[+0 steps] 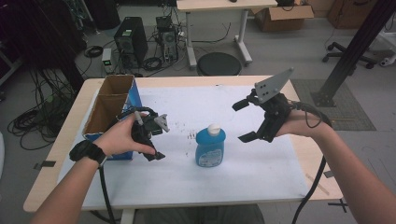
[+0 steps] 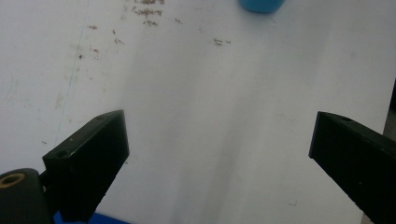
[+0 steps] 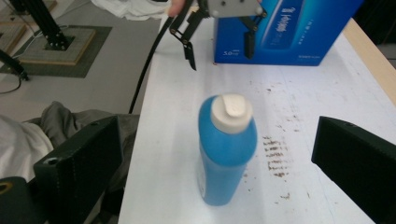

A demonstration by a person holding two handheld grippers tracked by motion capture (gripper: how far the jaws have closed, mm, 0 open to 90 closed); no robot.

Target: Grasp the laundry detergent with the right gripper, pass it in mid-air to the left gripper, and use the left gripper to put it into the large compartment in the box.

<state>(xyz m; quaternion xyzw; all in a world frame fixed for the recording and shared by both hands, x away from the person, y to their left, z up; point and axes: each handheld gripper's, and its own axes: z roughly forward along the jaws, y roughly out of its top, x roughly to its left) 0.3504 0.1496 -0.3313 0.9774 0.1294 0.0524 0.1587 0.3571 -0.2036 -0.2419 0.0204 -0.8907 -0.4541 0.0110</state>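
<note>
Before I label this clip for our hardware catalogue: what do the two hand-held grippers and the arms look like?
Both grippers, left and right, are black with blocky fingers, black trailing cables and grey three-cornered plates. The left wrist wears a black watch; no sleeves show.

- Open white tabletop (image 1: 261, 163) lies bare around my blue bottle (image 1: 210, 147), which stands upright mid-table between my grippers.
- Open cardboard box (image 1: 112, 109) blocks the left edge, just behind my left gripper (image 1: 156, 140).
- My right gripper (image 1: 243, 121) hovers wide open, clear of the bottle.

Left hand-held gripper (image 1: 159, 140) at left-centre of the frame, jaws spread wide, angled down. Right hand-held gripper (image 1: 243, 121) at right-centre (raised, wrist bent), jaws wide apart, empty.
</note>
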